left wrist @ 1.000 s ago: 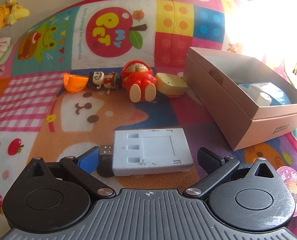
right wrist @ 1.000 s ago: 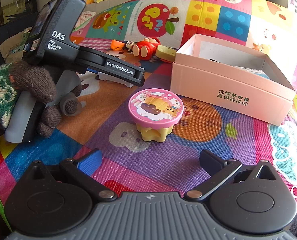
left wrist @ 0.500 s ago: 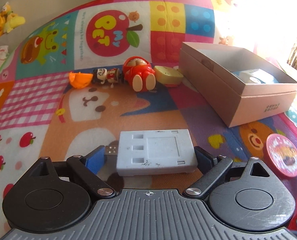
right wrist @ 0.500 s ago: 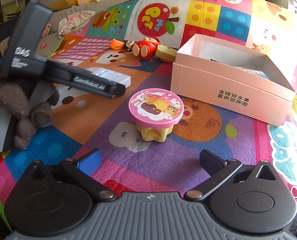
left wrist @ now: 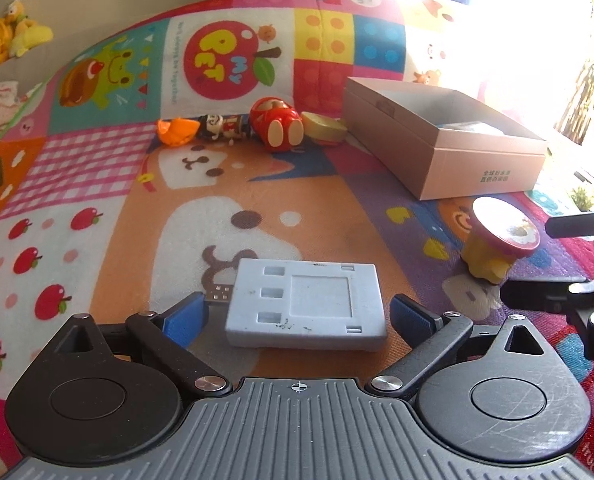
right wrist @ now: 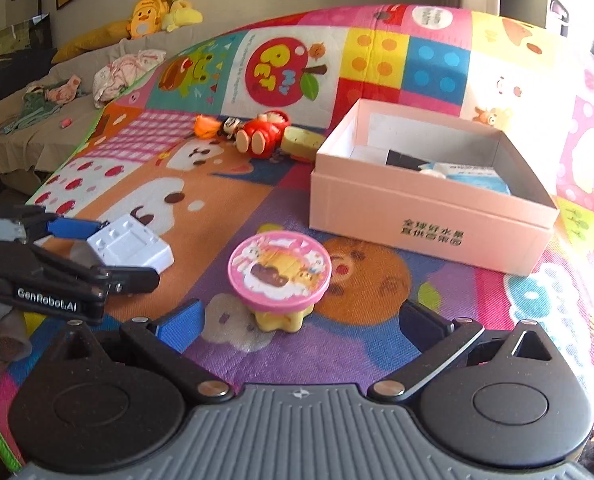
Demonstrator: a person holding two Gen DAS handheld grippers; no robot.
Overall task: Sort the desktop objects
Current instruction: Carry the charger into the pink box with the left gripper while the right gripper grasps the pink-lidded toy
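Still, left gripper (left wrist: 297, 314) opening around grey case (left wrist: 305, 306), right gripper (right wrist: 303, 320) wide, empty.

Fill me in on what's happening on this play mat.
A person holding two grippers is sorting toys into a pink box. The left gripper straddles a flat grey case lying on the mat; its jaws are opening, and the pads are not pressing on it. The right gripper sits open before a pink-topped toy table. A row of small toys waits by the box.
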